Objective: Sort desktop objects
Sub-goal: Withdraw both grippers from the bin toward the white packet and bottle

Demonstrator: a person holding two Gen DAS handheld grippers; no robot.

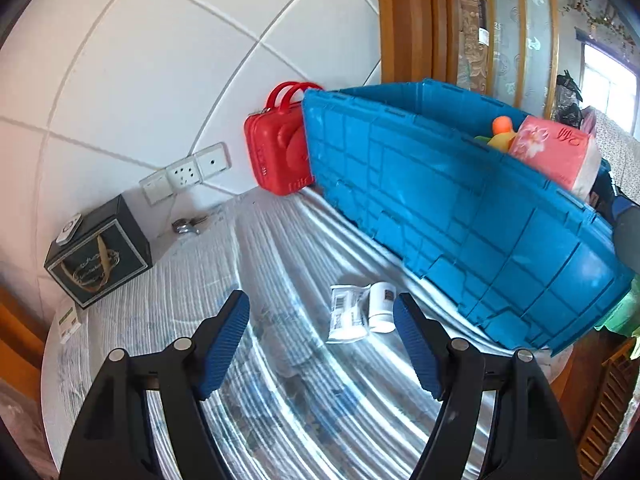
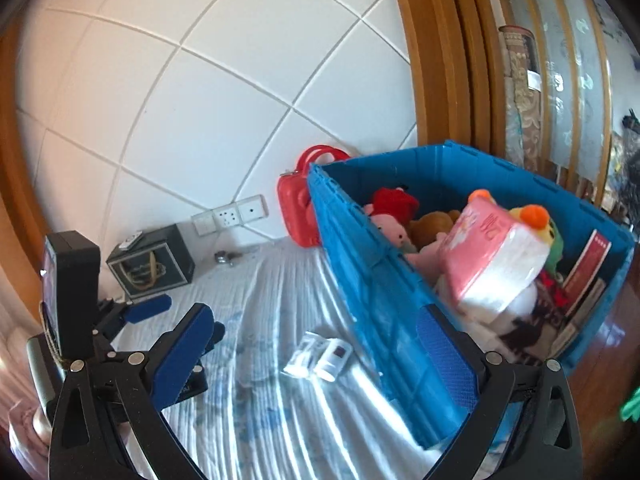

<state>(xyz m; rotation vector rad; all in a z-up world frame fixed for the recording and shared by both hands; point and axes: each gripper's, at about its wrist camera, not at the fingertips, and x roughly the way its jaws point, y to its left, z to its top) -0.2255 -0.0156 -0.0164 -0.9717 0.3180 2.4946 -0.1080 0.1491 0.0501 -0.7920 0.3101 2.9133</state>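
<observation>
Two tools hang above a round counter (image 1: 240,420) draped in clear, glossy plastic over pale striped cloth. Nearest, the left tool (image 1: 321,344) stands released, its ribbed blue pads (image 1: 222,344) wide apart with nothing between them. The right tool (image 2: 316,360) is likewise spread and empty.

Just beyond the left tool lie two small white cylindrical bottles with barcode labels (image 1: 360,312), side by side on the counter and close to the wall of the large blue ribbed plastic crate (image 1: 440,200). They are probably the next things to sort. Smooth, round and lying on slick plastic, they may roll, so the pads should close across one bottle's body, squarely.

Inside the crate sit a pink soft-wrapped tissue pack (image 2: 488,256), plush toys (image 2: 394,208) and books (image 2: 588,268). Farther back, a red hard-shell case with two handles (image 1: 276,148) stands against the white tiled wall, well apart from a dark square gift box (image 1: 98,256).
</observation>
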